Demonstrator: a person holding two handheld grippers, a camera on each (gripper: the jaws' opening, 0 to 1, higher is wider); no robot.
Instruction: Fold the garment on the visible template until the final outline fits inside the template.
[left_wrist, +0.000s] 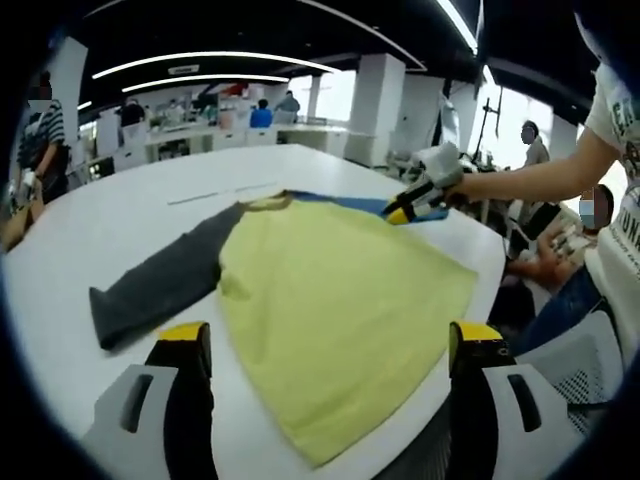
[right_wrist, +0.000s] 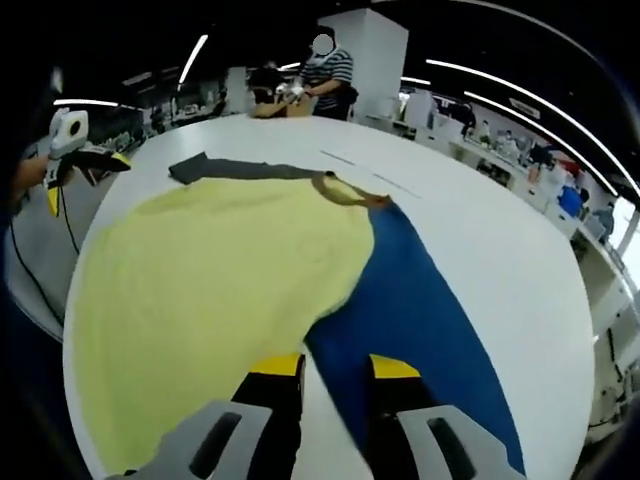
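A garment lies flat on the round white table (left_wrist: 90, 240): a pale yellow body (left_wrist: 330, 290), a grey sleeve (left_wrist: 160, 285) and a blue sleeve (right_wrist: 420, 300). In the left gripper view my left gripper (left_wrist: 330, 335) hovers near the table's edge over the yellow hem, jaws wide apart and holding nothing. In the right gripper view my right gripper (right_wrist: 335, 367) has its jaws drawn close together on the blue sleeve's edge beside the yellow body. The right gripper (left_wrist: 400, 213) also appears at the far side in a person's hand, and the left gripper (right_wrist: 85, 175) at the left rim.
Thin marked lines (right_wrist: 370, 170) run across the table beyond the collar (right_wrist: 345, 190). A seated person (left_wrist: 560, 270) and a mesh chair (left_wrist: 570, 370) are close to the table's right edge. Other people and desks (left_wrist: 240, 130) stand further back.
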